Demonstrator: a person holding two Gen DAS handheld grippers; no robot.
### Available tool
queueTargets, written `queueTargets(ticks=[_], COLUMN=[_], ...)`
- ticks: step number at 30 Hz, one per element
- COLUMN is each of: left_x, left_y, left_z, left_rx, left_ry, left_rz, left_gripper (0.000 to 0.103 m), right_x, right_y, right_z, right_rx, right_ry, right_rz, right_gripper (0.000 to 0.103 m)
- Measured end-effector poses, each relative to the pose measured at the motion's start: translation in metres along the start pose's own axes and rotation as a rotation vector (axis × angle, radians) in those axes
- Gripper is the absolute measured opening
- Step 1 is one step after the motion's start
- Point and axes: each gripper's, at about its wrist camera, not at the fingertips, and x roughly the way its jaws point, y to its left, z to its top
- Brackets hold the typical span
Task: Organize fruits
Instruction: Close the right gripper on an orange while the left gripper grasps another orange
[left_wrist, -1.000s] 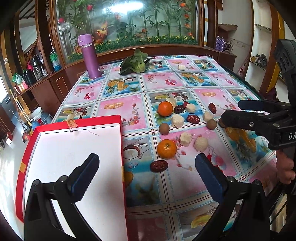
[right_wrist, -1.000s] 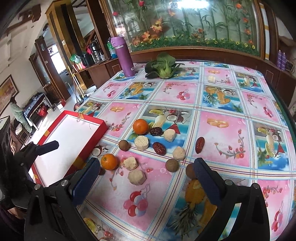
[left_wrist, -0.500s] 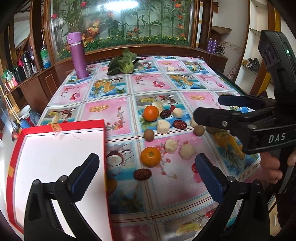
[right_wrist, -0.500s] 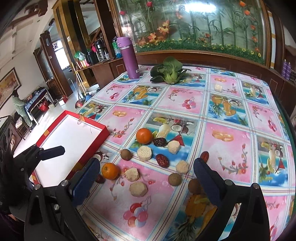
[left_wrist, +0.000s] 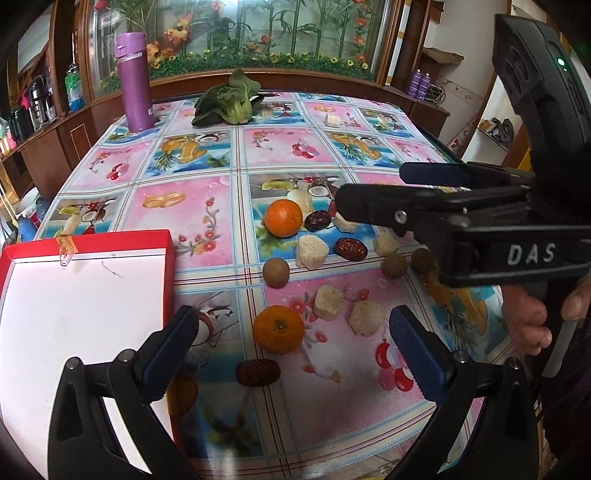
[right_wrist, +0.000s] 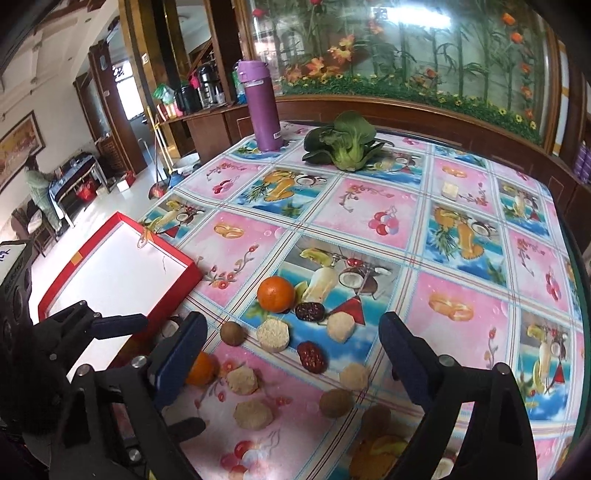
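With both claws wide and empty, I judge the near orange (left_wrist: 279, 329) lies dead ahead of my left claw (left_wrist: 291, 354), between its fingers. My right claw (right_wrist: 291, 354) hangs farther right, over the dates (right_wrist: 312, 356).

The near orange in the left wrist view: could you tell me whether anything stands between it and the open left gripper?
Nothing visible does. The near orange lies on the tablecloth just ahead of the open left gripper; a red date lies beside that path, nearer the camera.
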Motion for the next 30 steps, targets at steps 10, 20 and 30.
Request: queueTargets(ticks=[10, 20, 30], left_x=[0.015, 0.03, 0.033], left_y=[0.013, 0.021, 0.017], left_z=[-0.001, -0.001, -0.002], left_rx=[-0.022, -0.057, -0.049], left_ry=[0.037, 0.1, 0.113], left_rz=[0.005, -0.013, -0.012], left_gripper=[0.088, 0.069, 0.048], right_x=[0.042, 0.09, 0.097], right_y=[0.006, 0.017, 0.014], right_z=[0.012, 0.02, 0.017], right_rx=[-0.034, -0.074, -0.033], right_ry=[0.063, 0.19, 0.207], right_rz=[0.032, 0.017, 0.018], right_gripper=[0.079, 0.056, 0.033])
